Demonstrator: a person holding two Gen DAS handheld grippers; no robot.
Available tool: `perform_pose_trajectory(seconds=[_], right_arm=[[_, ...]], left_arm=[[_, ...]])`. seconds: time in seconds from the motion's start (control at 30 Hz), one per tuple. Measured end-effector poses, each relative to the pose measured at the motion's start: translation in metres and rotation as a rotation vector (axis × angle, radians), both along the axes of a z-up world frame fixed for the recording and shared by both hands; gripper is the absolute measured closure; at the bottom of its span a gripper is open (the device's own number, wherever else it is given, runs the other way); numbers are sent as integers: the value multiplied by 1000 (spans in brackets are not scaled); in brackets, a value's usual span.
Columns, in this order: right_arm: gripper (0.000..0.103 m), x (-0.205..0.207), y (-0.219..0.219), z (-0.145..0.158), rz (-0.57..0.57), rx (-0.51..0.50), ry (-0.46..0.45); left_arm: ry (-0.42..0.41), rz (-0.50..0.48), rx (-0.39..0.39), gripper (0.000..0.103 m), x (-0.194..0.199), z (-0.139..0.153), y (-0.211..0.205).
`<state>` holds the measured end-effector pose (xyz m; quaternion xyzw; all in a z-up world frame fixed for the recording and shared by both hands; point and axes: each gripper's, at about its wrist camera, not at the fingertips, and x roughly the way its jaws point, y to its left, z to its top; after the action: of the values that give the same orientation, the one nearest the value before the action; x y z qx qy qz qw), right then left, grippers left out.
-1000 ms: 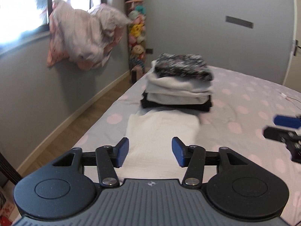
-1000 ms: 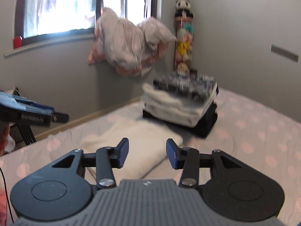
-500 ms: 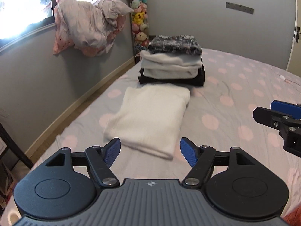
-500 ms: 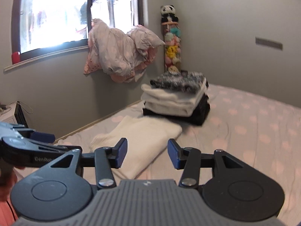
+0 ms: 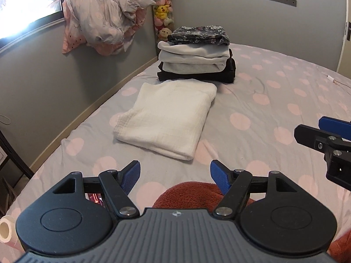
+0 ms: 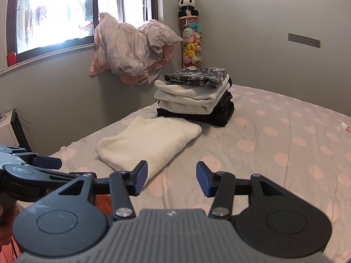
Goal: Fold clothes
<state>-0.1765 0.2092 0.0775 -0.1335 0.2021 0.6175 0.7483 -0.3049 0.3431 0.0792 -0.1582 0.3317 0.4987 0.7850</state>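
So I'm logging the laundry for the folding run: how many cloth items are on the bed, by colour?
White or cream: 3, the folded white cloth lying alone, plus two pale folded pieces in the stack
Black: 1, the black bottom layer
Dark floral: 1, the floral top piece
Rust red: 1, the unfolded red garment by the left gripper
Total: 6

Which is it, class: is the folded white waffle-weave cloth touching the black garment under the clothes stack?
Cannot tell. In both wrist views the white cloth ends right at the black garment, with neither gap nor overlap plainly visible.
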Motion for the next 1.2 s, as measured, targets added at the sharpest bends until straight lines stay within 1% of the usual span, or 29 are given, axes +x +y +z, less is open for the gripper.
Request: perform_pose_trajectory(seconds=[0.2,0.4,0.53,1.2], right_arm=[[50,3,-1,-6,-7,-10,10],[49,2,-2,-9,-5,-14,13],[44,2,-3,-9,-8,-11,10],[43,4,-5,-13,0,-22,19]], left_arm=[[4,0,11,20,0,0,-3],[7,-17,6,20,2,0,-4],[12,-34,6,20,5,-1,-5],[20,-29,22,20,4,0,-8]])
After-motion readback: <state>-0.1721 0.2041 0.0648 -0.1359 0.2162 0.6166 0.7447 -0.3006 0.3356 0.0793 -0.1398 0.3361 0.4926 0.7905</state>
